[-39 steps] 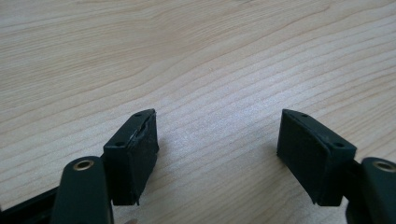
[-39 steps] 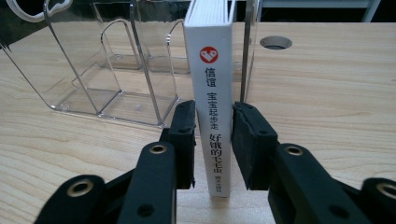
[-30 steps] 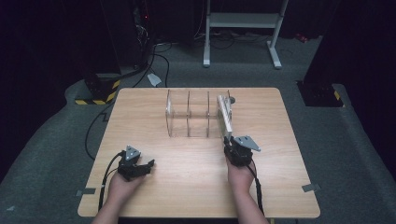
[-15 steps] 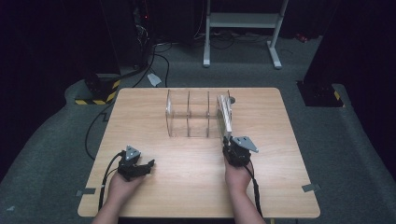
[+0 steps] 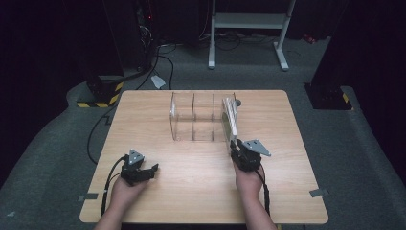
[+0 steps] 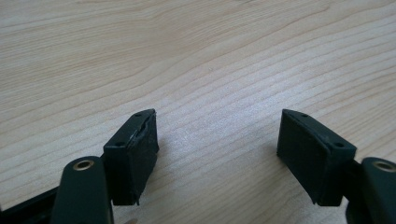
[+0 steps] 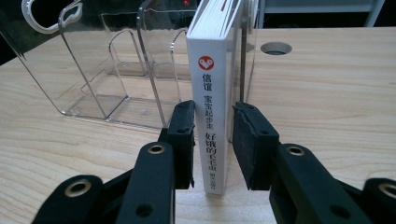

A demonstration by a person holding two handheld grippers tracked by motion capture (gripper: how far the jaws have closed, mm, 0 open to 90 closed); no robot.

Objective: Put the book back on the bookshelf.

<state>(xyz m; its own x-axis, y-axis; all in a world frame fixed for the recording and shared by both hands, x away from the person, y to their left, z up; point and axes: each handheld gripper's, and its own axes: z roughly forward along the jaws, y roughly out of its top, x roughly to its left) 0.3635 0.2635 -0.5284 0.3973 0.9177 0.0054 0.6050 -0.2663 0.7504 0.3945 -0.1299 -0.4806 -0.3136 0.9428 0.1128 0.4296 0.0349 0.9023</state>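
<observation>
A white book [image 7: 212,116] with a red logo and dark characters on its spine stands upright in the rightmost slot of a clear plastic rack [image 7: 116,70]. My right gripper [image 7: 213,135] has its pads on either side of the spine. The jaws have just been opening, and thin gaps show between the pads and the book. In the high view the book [image 5: 231,120] leans at the right end of the rack [image 5: 194,122], with the right gripper [image 5: 235,149] at its near end. My left gripper [image 6: 217,149] rests open over bare wood, at the table's front left [image 5: 151,169].
The rack's other slots hold nothing. A round hole [image 7: 276,47] is cut in the wooden table [image 5: 143,120] behind the book. Cables, a yellow-and-black striped base [image 5: 98,98] and a white stand [image 5: 249,21] are on the dark floor beyond the table.
</observation>
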